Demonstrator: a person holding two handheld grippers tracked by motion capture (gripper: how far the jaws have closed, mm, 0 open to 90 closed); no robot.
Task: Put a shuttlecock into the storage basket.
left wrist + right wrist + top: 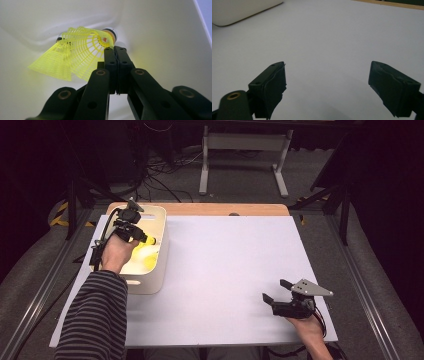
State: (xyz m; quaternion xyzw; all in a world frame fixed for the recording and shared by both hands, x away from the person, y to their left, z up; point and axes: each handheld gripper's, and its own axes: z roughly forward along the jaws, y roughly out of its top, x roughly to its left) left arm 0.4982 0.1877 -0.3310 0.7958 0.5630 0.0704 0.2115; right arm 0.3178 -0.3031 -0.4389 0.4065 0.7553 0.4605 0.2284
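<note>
2 tongs work over 1 white tabletop (pixel 225 270) that carries 1 cream bin (pixel 157 270). The left tongs (pixel 150 240) reach down into the bin, jaws pressed together on the edge of 1 yellow shuttlecock (pixel 75 55). The left gripper view shows that shuttlecock's netted skirt pinched just below its cork tip (pixel 111 35), close against the bin's pale inner wall (pixel 162 37). From the high view, more yellow (pixel 145 260) lies on the bin floor below the tongs, but how many pieces cannot be told. The right tongs (pixel 276 290) rest near the tabletop's front right corner, well apart from the bin, jaws wide apart and holding nothing. The right gripper view shows bare tabletop between its jaws and 1 corner of the bin far off.
</note>
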